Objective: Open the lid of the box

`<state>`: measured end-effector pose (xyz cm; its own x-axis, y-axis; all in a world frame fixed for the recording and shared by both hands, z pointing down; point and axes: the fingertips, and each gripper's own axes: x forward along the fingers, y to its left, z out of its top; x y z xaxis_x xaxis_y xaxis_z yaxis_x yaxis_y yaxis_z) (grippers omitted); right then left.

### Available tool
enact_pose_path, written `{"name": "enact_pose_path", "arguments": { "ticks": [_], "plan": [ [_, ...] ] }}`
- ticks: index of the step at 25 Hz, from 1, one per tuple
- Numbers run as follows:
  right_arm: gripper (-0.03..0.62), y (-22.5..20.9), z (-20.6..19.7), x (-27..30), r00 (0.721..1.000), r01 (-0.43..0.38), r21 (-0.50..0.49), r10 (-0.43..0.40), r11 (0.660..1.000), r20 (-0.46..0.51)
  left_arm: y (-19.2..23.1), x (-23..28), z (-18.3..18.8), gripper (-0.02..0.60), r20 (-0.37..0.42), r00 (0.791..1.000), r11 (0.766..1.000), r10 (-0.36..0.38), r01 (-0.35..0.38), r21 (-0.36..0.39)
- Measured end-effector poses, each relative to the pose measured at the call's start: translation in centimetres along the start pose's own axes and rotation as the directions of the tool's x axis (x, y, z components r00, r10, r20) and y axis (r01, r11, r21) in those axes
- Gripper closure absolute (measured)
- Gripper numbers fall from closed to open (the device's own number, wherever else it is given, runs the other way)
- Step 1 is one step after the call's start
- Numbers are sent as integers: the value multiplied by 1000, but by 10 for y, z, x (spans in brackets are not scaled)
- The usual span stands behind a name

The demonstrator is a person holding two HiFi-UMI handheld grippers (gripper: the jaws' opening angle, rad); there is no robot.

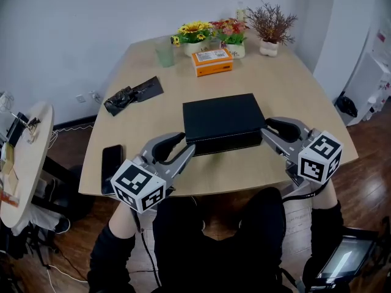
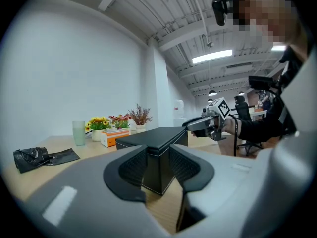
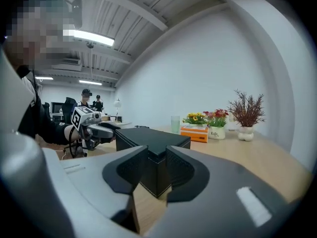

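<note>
A flat black box point(image 1: 220, 118) with its lid down lies in the middle of the wooden table point(image 1: 305, 96). My left gripper point(image 1: 188, 142) straddles its front left corner, one finger on the left side and one on the front face. My right gripper point(image 1: 264, 129) straddles the front right corner the same way. In the left gripper view the box corner point(image 2: 157, 162) sits wedged between the pads of the left gripper point(image 2: 158, 166), and the other gripper shows beyond it. In the right gripper view the box corner point(image 3: 154, 162) fills the gap in the right gripper point(image 3: 156, 166).
At the table's far edge stand an orange carton point(image 1: 212, 61), a green cup point(image 1: 164, 55), two flower pots point(image 1: 194, 36) and a dried plant point(image 1: 270, 26). A black bag point(image 1: 131, 95) lies at the left, a phone point(image 1: 111, 160) near the front left edge. A round side table point(image 1: 24, 157) stands left.
</note>
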<state>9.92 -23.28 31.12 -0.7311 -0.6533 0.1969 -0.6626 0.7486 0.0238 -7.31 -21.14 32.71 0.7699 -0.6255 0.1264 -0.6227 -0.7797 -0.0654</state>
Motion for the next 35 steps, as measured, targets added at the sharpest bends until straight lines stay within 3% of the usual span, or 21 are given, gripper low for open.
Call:
{"name": "enact_pose_path", "arguments": {
  "ticks": [2, 4, 5, 9, 10, 17, 21, 27, 29, 31, 35],
  "plan": [
    [506, 0, 10, -1, 1000, 6, -20, -6, 1000, 25, 1, 1, 1, 462, -5, 1000, 1000, -2, 2, 1],
    [592, -1, 21, -2, 998, 16, -15, -15, 1000, 61, 1, 1, 1, 462, -5, 1000, 1000, -3, 3, -2],
    [592, -2, 25, -4, 997, 30, -24, -28, 999, 70, 1, 0, 2, 462, 0, 1000, 1000, -3, 3, -3],
    [463, -5, 20, -17, 998, 61, -183, -56, 981, 30, 0, -4, 8, 462, 31, 999, 1000, -11, 11, 3],
    [456, -5, 16, -17, 999, 51, -203, -50, 978, 9, 0, -3, 9, 463, 31, 999, 1000, -11, 11, 7],
    [452, -4, -4, 1, 998, -40, -85, 35, 996, -54, 3, -3, 0, 463, -10, 999, 999, 45, -45, 4],
    [419, 2, -11, 4, 995, -86, -12, 85, 996, -59, 3, 0, -4, 463, -6, 999, 996, 38, -38, -75],
    [455, 0, -7, 7, 998, -49, -30, 48, 998, -42, 6, 2, -2, 476, -8, 998, 994, 56, -57, -95],
    [465, 2, -8, 7, 998, -41, -58, 38, 998, -45, 8, 2, -2, 482, -13, 996, 995, 85, -85, -42],
    [468, 4, -7, 7, 999, -29, -112, 25, 993, -44, 8, 1, -1, 486, -12, 993, 992, 115, -114, 62],
    [466, 6, -5, 6, 999, 14, -267, -24, 964, -34, 6, 2, 5, 474, -11, 986, 941, 164, -153, 302]
  ]
}}
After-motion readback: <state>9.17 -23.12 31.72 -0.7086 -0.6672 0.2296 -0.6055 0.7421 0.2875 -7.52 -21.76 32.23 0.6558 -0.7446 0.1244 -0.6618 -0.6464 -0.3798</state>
